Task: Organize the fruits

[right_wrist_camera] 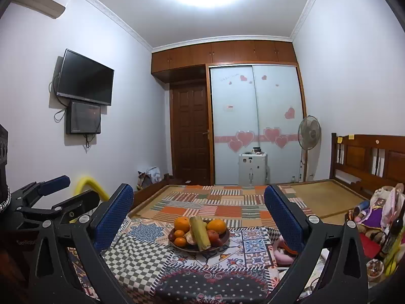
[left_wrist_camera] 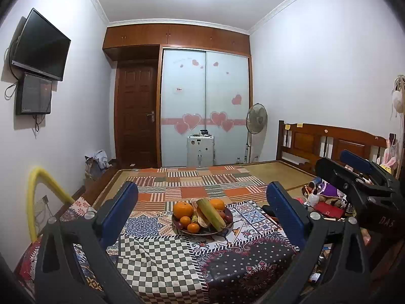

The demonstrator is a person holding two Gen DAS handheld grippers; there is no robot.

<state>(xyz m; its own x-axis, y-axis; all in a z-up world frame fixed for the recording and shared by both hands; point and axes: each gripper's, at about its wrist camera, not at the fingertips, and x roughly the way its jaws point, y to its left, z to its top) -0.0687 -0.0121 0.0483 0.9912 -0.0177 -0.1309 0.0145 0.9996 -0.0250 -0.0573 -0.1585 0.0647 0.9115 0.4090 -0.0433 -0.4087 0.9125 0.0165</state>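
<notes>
Fruit plate (left_wrist_camera: 229, 221) sits mid-table on the patchwork cloth (left_wrist_camera: 157, 261), well ahead of both grippers. A corn cob (left_wrist_camera: 210, 214) lies across the pile – long axis runs front-to-back, near end tilted slightly right, far end toward the bed (left_wrist_camera: 278, 174). Oranges (left_wrist_camera: 182, 209) flank it. Left gripper (left_wrist_camera: 202, 212) – jaws wide apart, holding nothing. Right gripper (right_wrist_camera: 198, 215) likewise spread wide, nothing between its fingers.
</notes>
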